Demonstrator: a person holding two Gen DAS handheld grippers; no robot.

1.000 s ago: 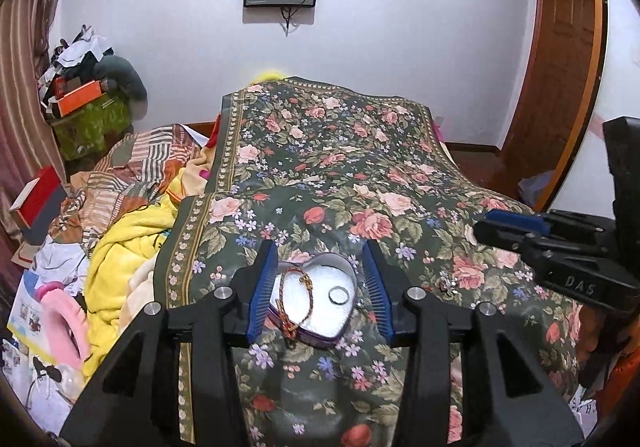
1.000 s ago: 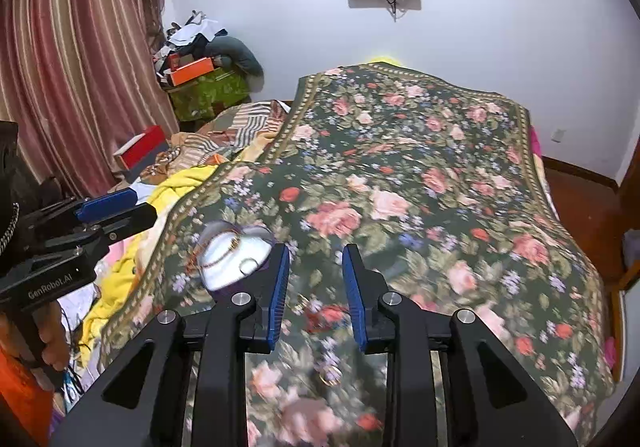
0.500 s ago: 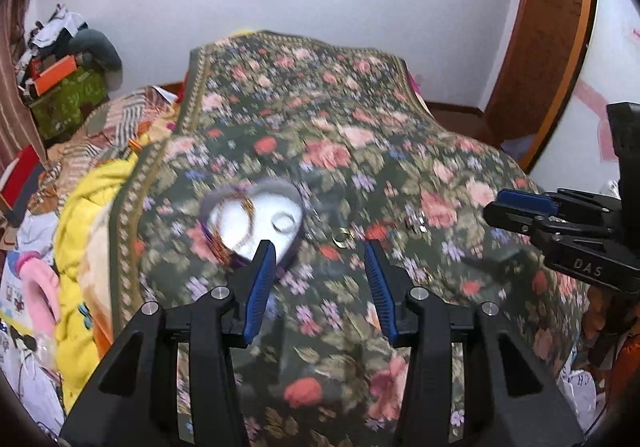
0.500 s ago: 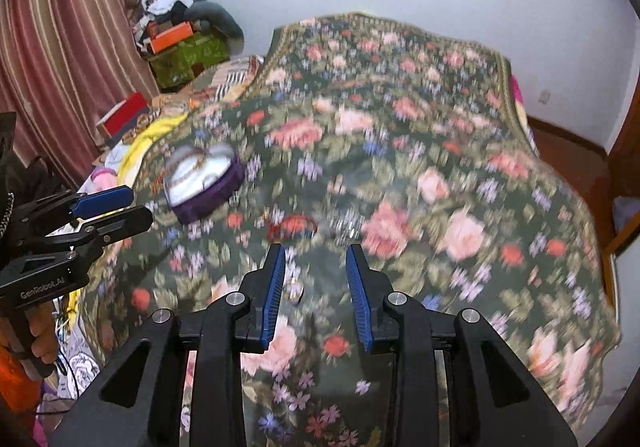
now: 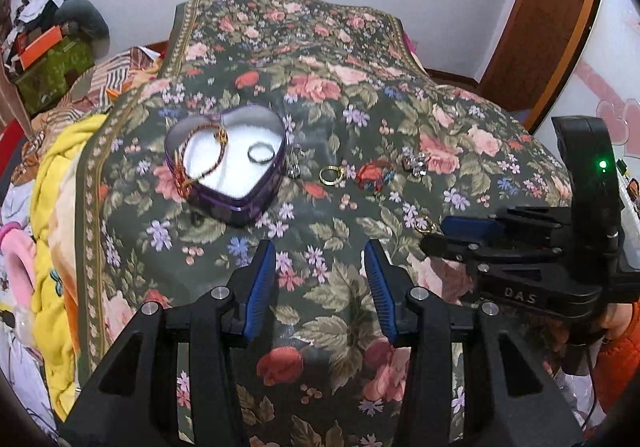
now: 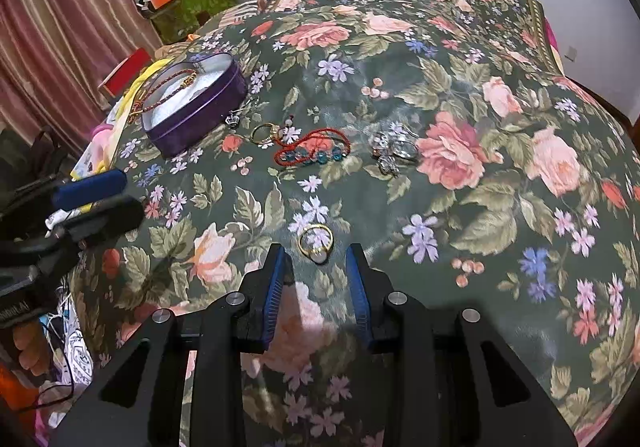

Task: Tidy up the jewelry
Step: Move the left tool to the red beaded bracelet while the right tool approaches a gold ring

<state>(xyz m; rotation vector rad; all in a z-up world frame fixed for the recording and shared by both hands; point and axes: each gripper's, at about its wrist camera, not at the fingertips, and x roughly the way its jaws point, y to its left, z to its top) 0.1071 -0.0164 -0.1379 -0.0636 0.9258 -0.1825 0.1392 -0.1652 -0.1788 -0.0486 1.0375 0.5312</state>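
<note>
A purple heart-shaped box (image 5: 236, 203) (image 6: 200, 119) sits on the floral bed cover, holding a red-gold cord bracelet (image 5: 200, 151) and a silver ring (image 5: 261, 152). Beside it lie a small silver charm (image 6: 233, 119), a gold ring (image 5: 332, 175) (image 6: 264, 134), a red bracelet with blue beads (image 6: 316, 151) and silver earrings (image 6: 394, 151). A gold ring with a pale stone (image 6: 317, 243) lies just ahead of my open, empty right gripper (image 6: 318, 267). My left gripper (image 5: 320, 275) is open and empty, short of the box.
The floral cover (image 6: 480, 127) drapes the whole bed. Yellow and striped blankets (image 5: 60, 207) pile at its left edge. Boxes and clothes (image 5: 44, 59) stand by the far wall, a curtain (image 6: 60, 27) at left, a wooden door (image 5: 552, 27) at right.
Both grippers pulled back toward the bed's near edge and tilted down. The right gripper came low over the gold stone ring. The left gripper left the box, which now lies farther ahead.
</note>
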